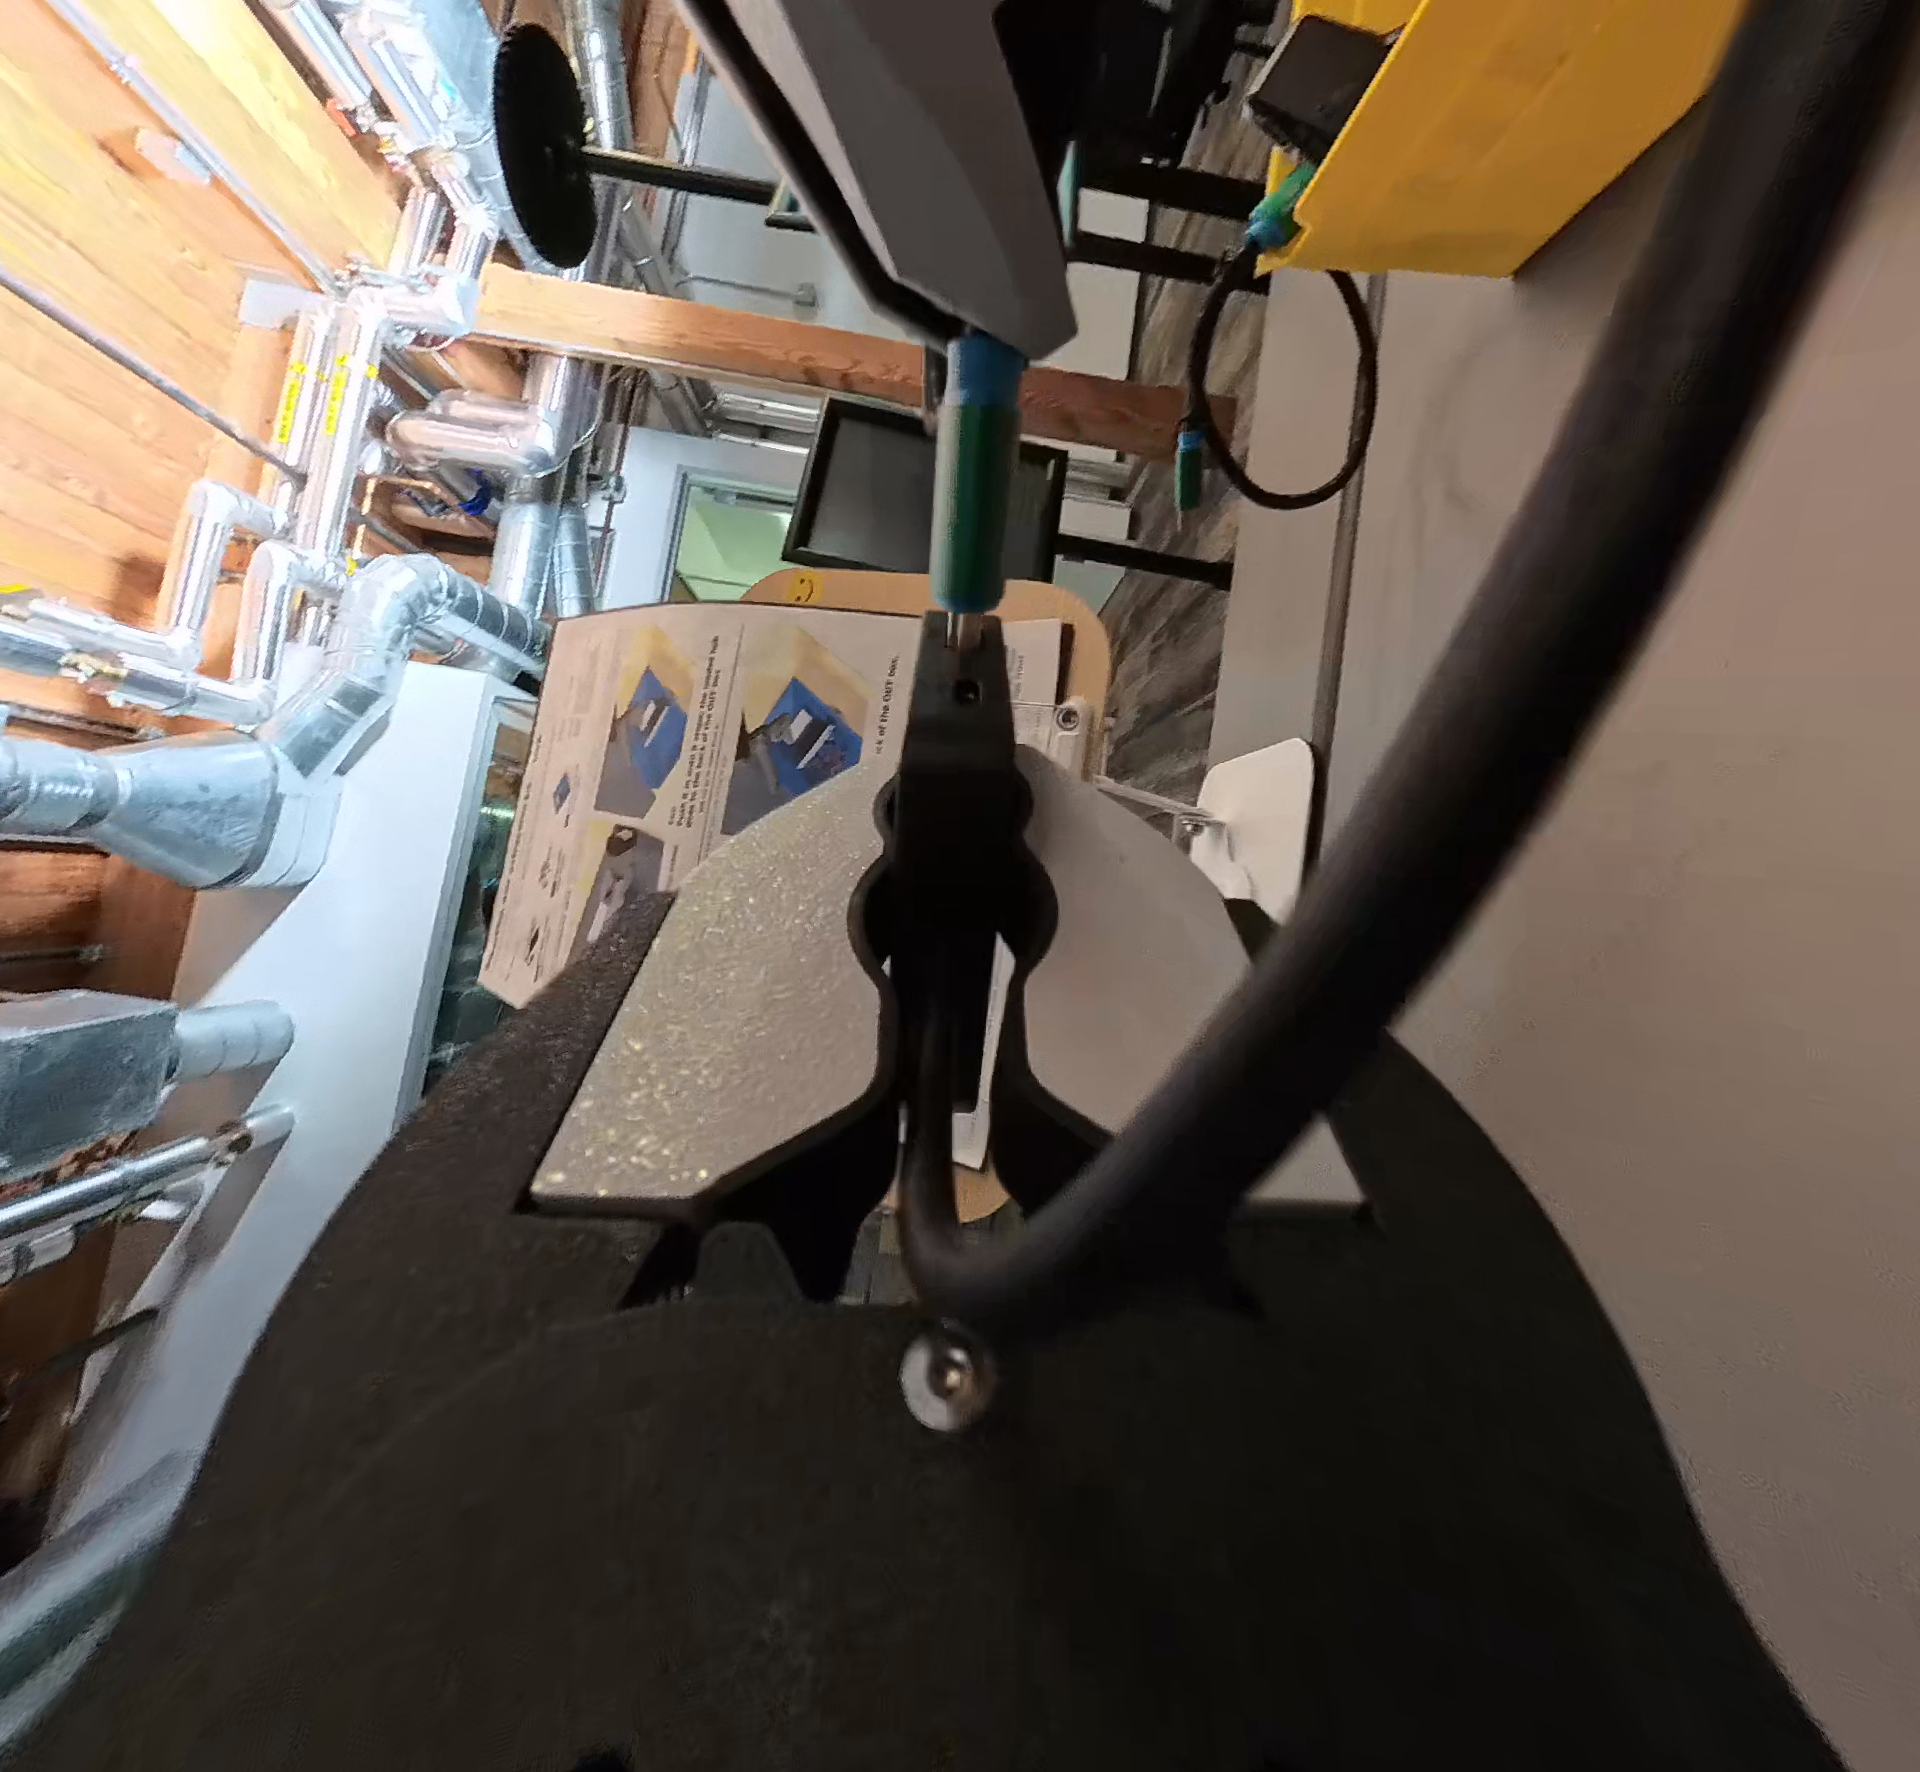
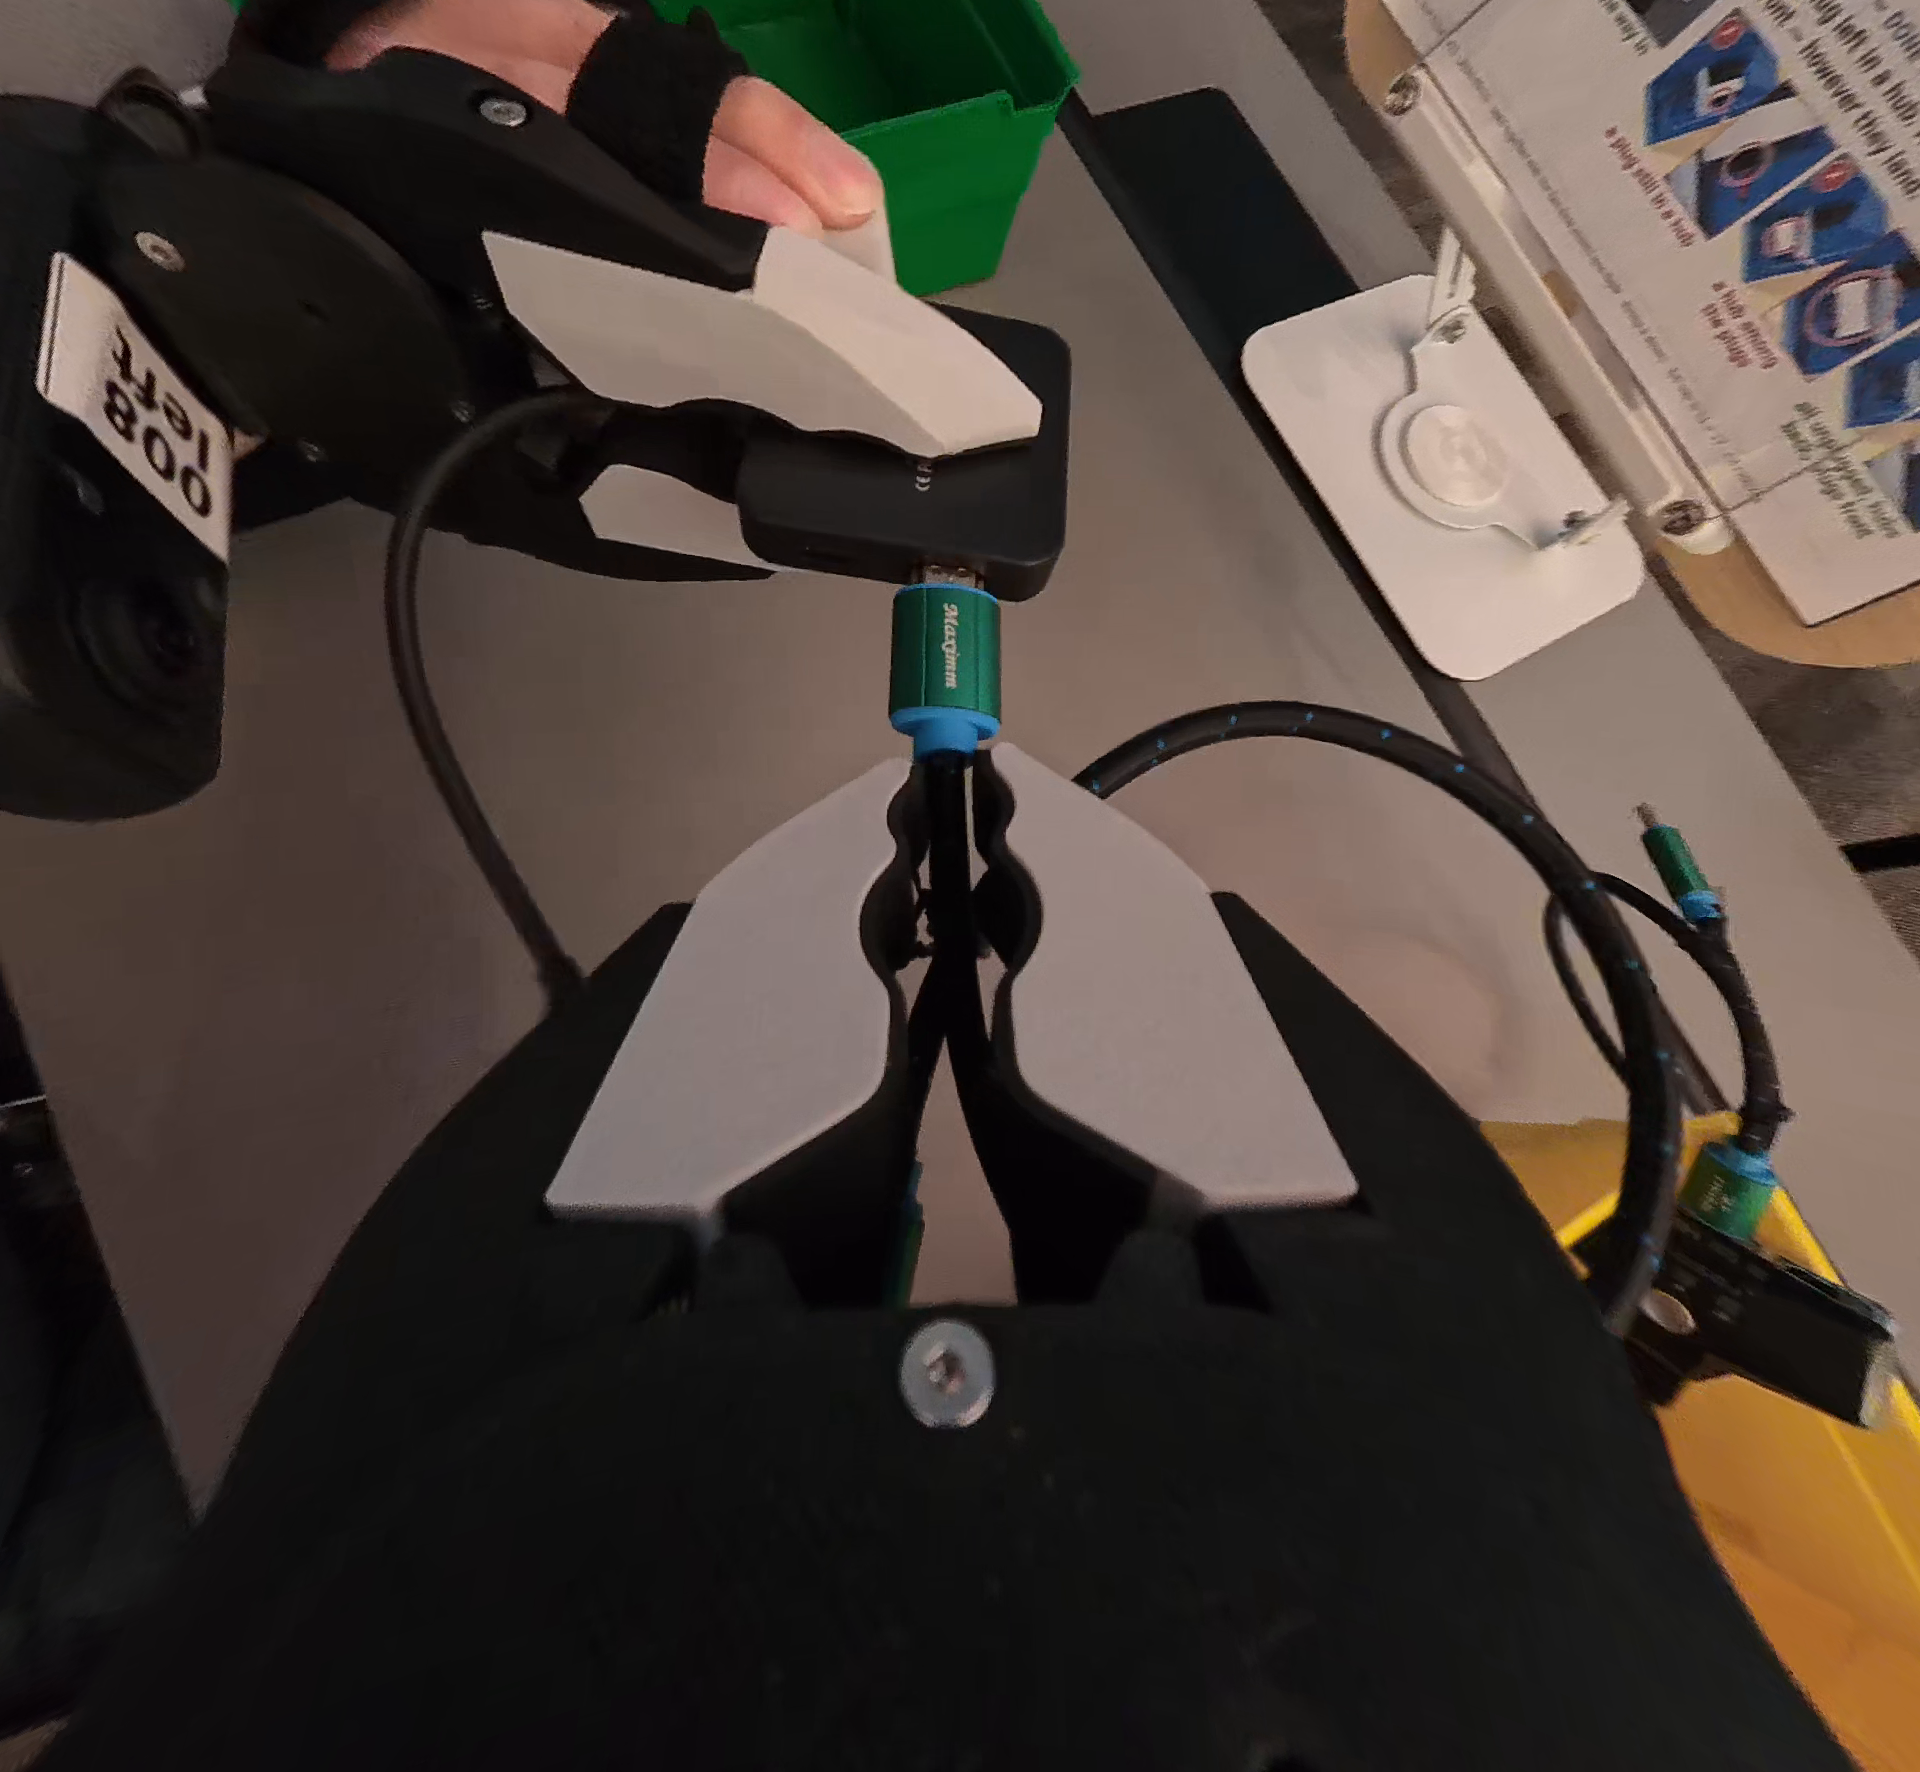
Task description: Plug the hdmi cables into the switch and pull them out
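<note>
In the right wrist view, my left gripper [image 2: 914, 496] is shut on a black HDMI switch [image 2: 997, 486] and holds it above the grey table. My right gripper [image 2: 948, 766] is shut on a black braided cable [image 2: 1351, 735] just behind its green plug [image 2: 940, 657]. The plug's metal tip sits partly in the switch's side port. In the left wrist view, the switch [image 1: 956, 683] shows edge-on between my left gripper's [image 1: 951, 777] fingers. The green plug [image 1: 971, 496] meets it from above, under the right gripper [image 1: 935, 164]. The switch's own black cable [image 1: 1558, 579] curves off right.
A green bin [image 2: 914, 60] stands behind the left gripper. A yellow bin [image 2: 1766, 1566] at lower right holds another switch with a plugged cable [image 2: 1756, 1327]. A loose green plug [image 2: 1673, 865] lies nearby. A white stand base [image 2: 1455, 475] carries an instruction sheet [image 2: 1714, 164].
</note>
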